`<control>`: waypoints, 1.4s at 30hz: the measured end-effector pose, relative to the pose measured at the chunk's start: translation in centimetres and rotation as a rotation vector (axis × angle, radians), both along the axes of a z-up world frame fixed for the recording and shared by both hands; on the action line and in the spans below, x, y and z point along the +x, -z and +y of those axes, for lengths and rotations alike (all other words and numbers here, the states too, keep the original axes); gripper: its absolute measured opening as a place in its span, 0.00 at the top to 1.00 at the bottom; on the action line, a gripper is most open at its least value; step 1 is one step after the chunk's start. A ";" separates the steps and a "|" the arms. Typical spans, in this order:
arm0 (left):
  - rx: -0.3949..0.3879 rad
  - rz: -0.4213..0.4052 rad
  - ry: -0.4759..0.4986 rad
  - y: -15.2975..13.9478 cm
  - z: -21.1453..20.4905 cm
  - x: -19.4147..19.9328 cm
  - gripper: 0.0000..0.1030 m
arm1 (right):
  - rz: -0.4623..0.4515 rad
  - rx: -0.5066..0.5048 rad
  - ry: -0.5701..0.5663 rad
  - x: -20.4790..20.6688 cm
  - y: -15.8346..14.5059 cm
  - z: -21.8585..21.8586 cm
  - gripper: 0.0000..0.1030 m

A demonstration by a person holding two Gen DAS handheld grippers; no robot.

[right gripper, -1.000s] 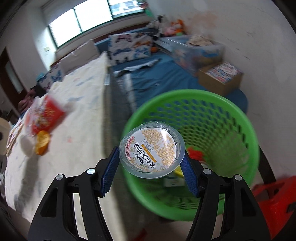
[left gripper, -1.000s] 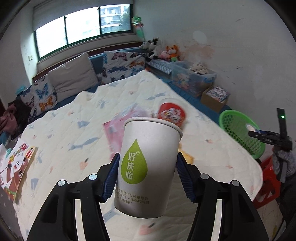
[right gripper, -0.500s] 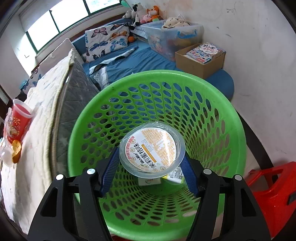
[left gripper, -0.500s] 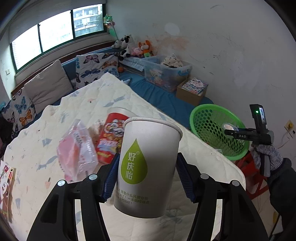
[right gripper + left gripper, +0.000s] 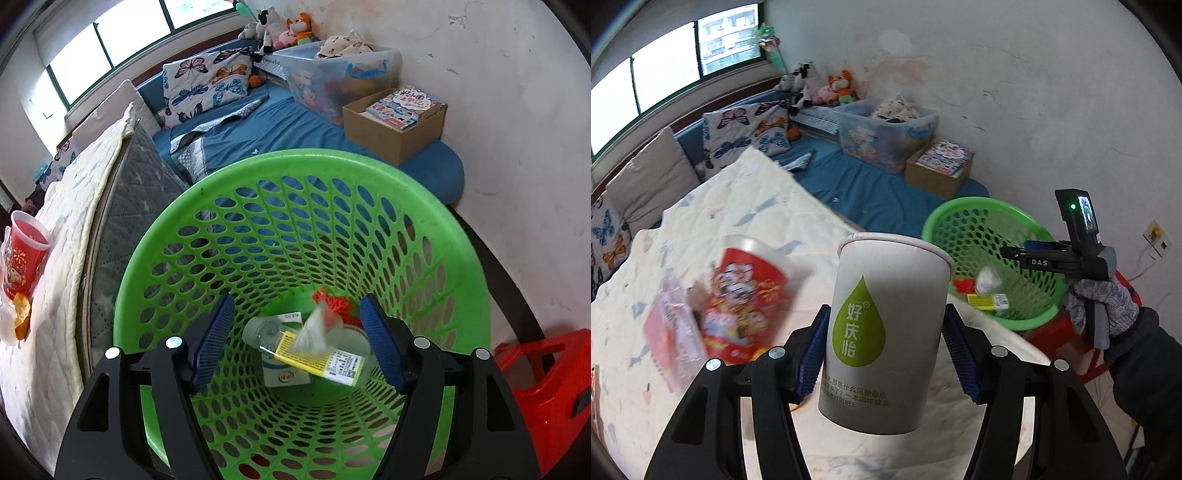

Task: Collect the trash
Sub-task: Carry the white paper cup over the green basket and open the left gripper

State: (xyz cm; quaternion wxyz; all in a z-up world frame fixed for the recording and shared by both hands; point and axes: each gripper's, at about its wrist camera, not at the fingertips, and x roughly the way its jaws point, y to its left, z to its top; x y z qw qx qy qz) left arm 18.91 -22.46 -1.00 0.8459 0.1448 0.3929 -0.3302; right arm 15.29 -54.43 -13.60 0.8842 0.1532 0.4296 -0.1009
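Gripping a white paper cup (image 5: 886, 332) with a green drop logo, the left gripper (image 5: 884, 354) presses both blue pads on its sides above the quilted bed (image 5: 746, 206). Beyond the bed's edge stands the green basket (image 5: 458, 258). The right gripper (image 5: 297, 341) hangs over that basket, jaws opening with nothing between them; a clear plastic container (image 5: 332, 354) with a yellow label lies at the basket's bottom beside a carton and red scrap. Back on the bed, left of the basket, a red cup (image 5: 24, 254) remains.
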 end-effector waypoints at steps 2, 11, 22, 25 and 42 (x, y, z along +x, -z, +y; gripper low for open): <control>-0.002 0.013 0.020 0.3 -1.2 -0.1 0.44 | -0.009 -0.005 0.002 -0.4 -0.3 -0.2 0.31; 0.017 0.030 0.109 1.2 -6.4 -0.6 0.44 | -0.083 -0.019 0.012 -4.7 -3.0 -0.9 0.31; 0.060 0.076 0.168 3.2 -13.6 -0.4 0.43 | -0.149 -0.017 0.051 -9.3 -5.1 -1.4 0.29; 0.071 0.083 0.182 4.0 -15.0 -0.4 0.42 | -0.162 -0.008 0.059 -9.9 -5.4 -1.4 0.29; 0.035 0.133 0.172 5.3 -16.6 -0.3 0.29 | -0.181 0.017 0.070 -11.3 -5.6 -0.8 0.29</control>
